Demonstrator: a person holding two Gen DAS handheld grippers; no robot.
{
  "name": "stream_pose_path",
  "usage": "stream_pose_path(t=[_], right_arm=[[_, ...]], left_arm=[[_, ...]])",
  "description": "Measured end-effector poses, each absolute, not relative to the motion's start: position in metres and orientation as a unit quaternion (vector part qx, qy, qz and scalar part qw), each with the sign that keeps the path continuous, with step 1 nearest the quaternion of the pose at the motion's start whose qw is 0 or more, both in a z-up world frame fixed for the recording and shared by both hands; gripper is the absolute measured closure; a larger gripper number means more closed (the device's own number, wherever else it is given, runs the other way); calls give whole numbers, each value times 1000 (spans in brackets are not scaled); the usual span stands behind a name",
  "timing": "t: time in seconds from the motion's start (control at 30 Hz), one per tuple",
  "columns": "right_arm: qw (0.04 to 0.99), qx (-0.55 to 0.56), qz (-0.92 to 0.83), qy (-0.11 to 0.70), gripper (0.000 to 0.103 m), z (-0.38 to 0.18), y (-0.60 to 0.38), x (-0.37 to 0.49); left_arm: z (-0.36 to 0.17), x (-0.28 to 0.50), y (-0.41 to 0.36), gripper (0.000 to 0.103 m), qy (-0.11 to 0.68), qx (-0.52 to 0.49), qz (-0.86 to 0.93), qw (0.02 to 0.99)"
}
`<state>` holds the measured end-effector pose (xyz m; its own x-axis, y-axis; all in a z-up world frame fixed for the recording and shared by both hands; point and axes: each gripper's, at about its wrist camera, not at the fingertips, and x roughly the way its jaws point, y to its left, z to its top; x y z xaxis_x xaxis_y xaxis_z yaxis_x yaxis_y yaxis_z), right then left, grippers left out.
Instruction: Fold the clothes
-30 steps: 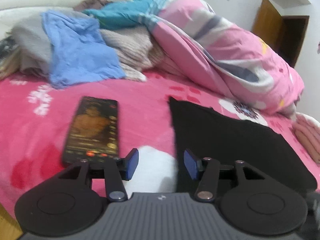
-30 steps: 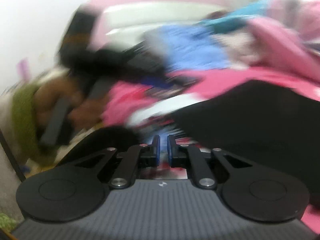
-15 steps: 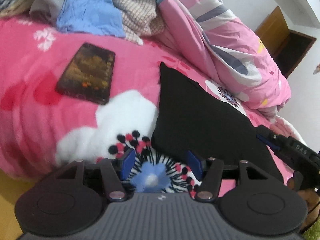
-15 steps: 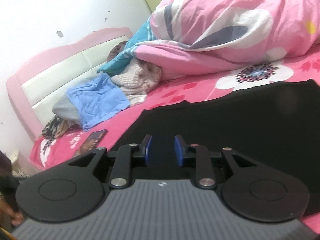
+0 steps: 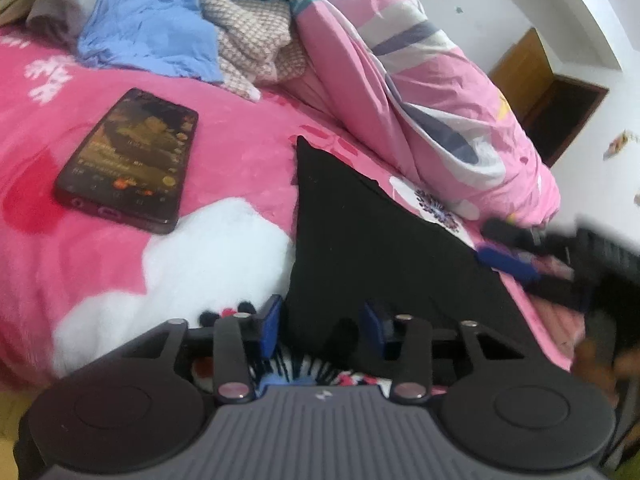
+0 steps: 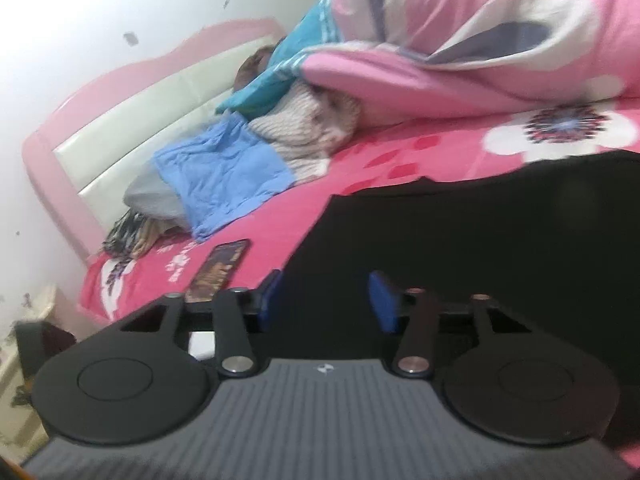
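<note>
**Black cloth on the pink bed**

Only the left view shows the right gripper (image 5: 508, 256) and a brown door (image 5: 520, 68). Only the right view shows the headboard (image 6: 132, 120).

The black cloth (image 5: 360, 240) lies flat on the bed (image 5: 80, 240), beside the phone (image 5: 128, 160), its far corner pointing toward the clothes pile (image 5: 160, 28).

The left gripper (image 5: 320, 326) has just been closing, its near corner between its fingers, not squeezed. The right gripper has just been opening over the cloth.

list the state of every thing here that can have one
black garment: spread flat on the bed
phone: face up, screen lit
blue garment: crumpled, unfolded
left gripper: jaws apart, just closing, over garment's edge
right gripper: open, just opening, over black garment
</note>
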<state>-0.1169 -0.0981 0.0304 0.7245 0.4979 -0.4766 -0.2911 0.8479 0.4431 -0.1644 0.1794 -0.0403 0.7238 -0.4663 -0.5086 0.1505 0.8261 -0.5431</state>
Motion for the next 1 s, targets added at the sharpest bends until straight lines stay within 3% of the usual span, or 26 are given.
stream_pose_path(t=[0.07, 0.17, 0.27, 0.63, 0.87, 0.93, 0.97, 1.0], right_arm=[[903, 151, 230, 329, 43, 33, -82, -90], [892, 96, 249, 366, 37, 31, -50, -47], [885, 33, 256, 388, 34, 25, -16, -12], [860, -175, 237, 416, 31, -10, 56, 47], [860, -158, 243, 419, 56, -13, 40, 58], [863, -159, 240, 416, 75, -12, 37, 60], [865, -158, 234, 414, 90, -11, 35, 61], [867, -151, 232, 415, 97, -9, 30, 63]], left_arm=[[-41, -163, 178, 69, 329, -236, -171, 898], [-42, -161, 175, 85, 329, -228, -171, 901], [-43, -160, 171, 94, 327, -211, -173, 905], [-40, -168, 156, 98, 282, -203, -223, 911], [-40, -164, 154, 98, 271, -219, -247, 904], [-40, -163, 154, 98, 269, -223, -248, 903], [-39, -164, 153, 98, 267, -224, -248, 904], [-39, -164, 153, 98, 265, -224, -248, 904]])
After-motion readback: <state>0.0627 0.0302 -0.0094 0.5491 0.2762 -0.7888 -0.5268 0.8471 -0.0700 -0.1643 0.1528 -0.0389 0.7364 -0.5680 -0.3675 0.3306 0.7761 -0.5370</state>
